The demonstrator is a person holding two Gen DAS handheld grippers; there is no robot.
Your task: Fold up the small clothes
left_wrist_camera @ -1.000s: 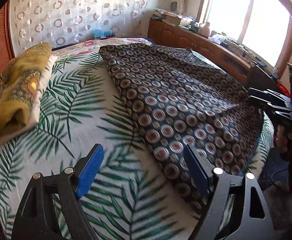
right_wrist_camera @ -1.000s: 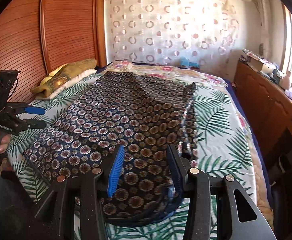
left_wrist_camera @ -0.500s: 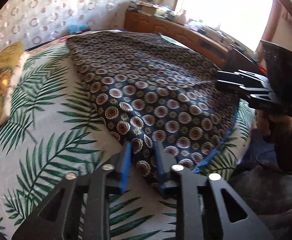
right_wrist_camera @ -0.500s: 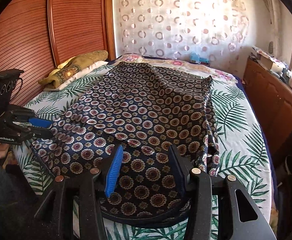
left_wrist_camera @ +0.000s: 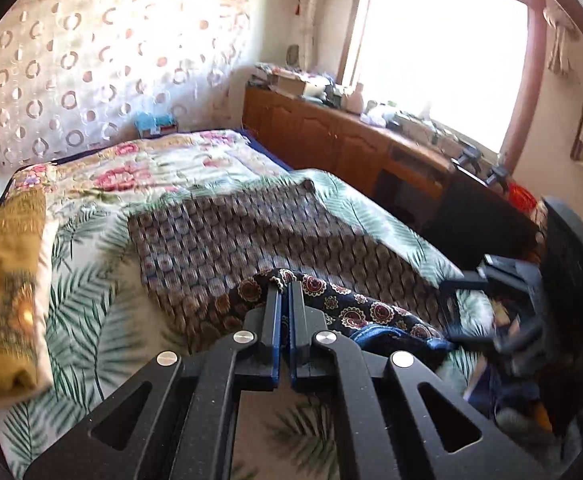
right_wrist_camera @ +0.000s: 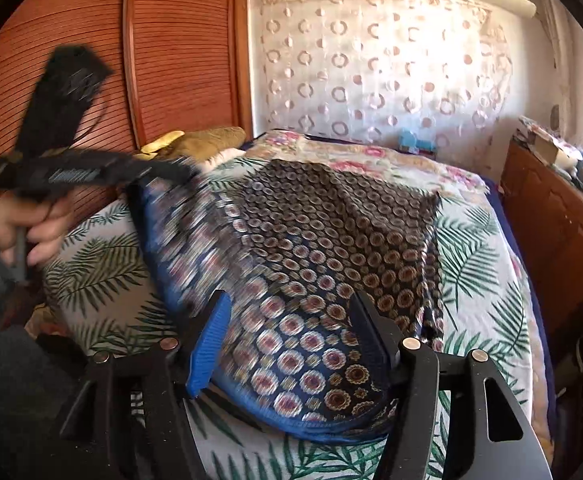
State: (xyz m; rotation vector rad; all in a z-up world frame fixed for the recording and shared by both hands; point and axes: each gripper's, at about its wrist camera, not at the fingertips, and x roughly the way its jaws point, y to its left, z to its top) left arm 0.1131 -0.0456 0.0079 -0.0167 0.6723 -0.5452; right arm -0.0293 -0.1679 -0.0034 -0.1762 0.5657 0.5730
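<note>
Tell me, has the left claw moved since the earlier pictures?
Yes. The left claw, shut on the patterned cloth, has gone up: in the right view it now stands against the wooden wall panels, no longer low beside the bed.

Patterned garment [right_wrist_camera: 331, 280]: thin woven cloth, slight sheen, blue fabric trim along hem. Bedsheet [right_wrist_camera: 483, 288]: matt cotton-like cloth, palm-leaf print. Left gripper [left_wrist_camera: 284, 292] and right gripper [right_wrist_camera: 291, 320]: matt black plastic frames, bright metal rivets, ribbed blue rubbery pads. Wardrobe doors [right_wrist_camera: 179, 60]: slatted reddish wood, satin varnish. Sideboard [left_wrist_camera: 331, 140]: glossy brown wood. Curtain [right_wrist_camera: 371, 60]: sheer fabric, ring motifs. Pillow [left_wrist_camera: 7, 292]: mustard cloth, dull finish.
</note>
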